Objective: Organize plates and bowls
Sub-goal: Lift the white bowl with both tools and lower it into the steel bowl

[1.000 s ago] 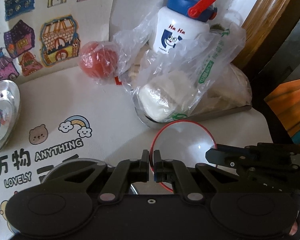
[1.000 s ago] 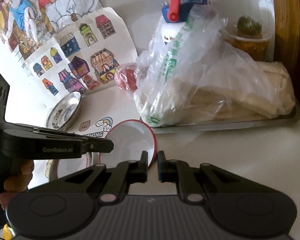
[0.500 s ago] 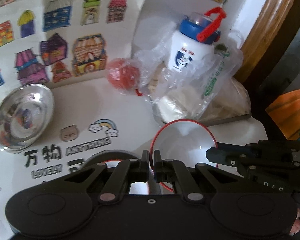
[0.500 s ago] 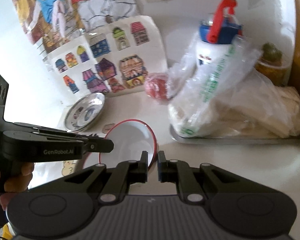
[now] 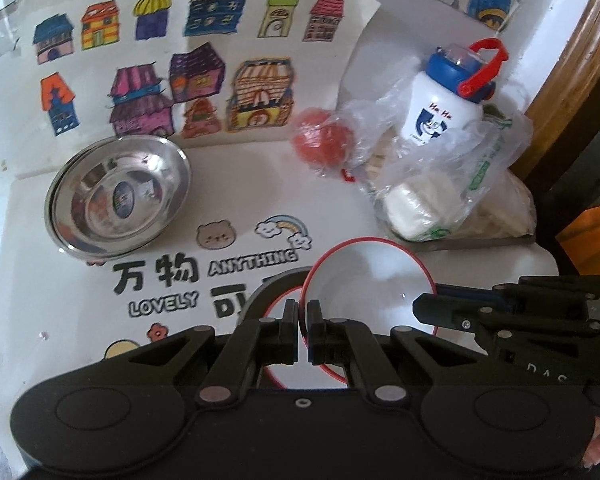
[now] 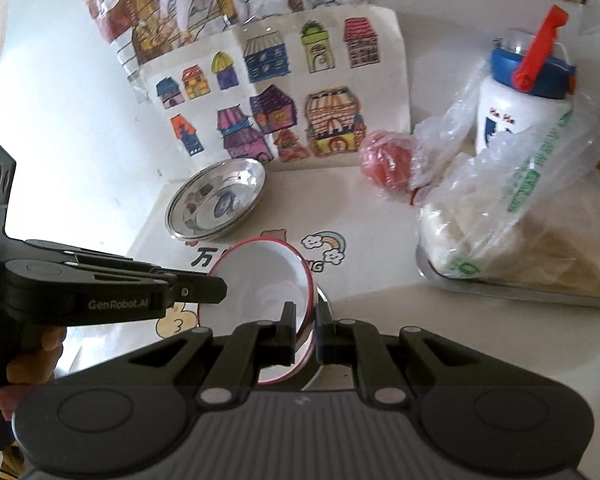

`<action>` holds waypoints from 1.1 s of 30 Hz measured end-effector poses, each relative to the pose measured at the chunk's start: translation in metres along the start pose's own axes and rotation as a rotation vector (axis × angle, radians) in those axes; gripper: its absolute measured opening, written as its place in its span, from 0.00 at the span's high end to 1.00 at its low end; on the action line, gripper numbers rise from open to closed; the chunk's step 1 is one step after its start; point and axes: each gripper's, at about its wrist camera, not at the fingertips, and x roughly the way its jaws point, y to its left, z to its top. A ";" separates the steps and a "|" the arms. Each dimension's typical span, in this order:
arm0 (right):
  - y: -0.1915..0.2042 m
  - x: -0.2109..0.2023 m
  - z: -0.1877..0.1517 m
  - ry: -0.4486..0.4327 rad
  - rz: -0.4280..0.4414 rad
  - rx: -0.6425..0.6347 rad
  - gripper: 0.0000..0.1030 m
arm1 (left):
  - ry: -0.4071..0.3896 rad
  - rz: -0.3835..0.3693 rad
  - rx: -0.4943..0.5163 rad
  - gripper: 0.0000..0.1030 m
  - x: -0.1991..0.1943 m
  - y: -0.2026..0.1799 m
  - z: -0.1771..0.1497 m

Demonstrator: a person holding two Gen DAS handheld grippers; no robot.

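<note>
**Grippers carrying the red-rimmed bowl between them**

Left gripper (image 5: 303,332) pinches the near-left rim of the white red-rimmed bowl (image 5: 368,276), jaws pressed together on it; my right gripper (image 6: 304,334) nips the opposite rim the same way. Beneath the bowl sits a second red-rimmed dish (image 5: 278,304), on the printed table mat (image 5: 228,184). The steel bowl (image 5: 118,196) rests beyond the held bowl, to its left, against the drawing of houses (image 5: 188,80). I judge the bowl should travel level, both hands moving together, neither rim twisted. Compared with a second ago, the steel bowl shows fully instead of as an edge sliver, and the bagged water bottle (image 5: 440,116) looks farther off.
</note>
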 end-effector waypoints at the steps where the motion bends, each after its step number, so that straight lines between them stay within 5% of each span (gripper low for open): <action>1: 0.002 0.002 0.000 0.005 0.000 -0.003 0.90 | 0.003 0.001 -0.004 0.98 0.001 0.002 -0.001; 33: 0.009 0.038 -0.003 0.112 -0.007 -0.025 0.90 | 0.079 0.024 -0.016 0.97 0.026 0.022 -0.012</action>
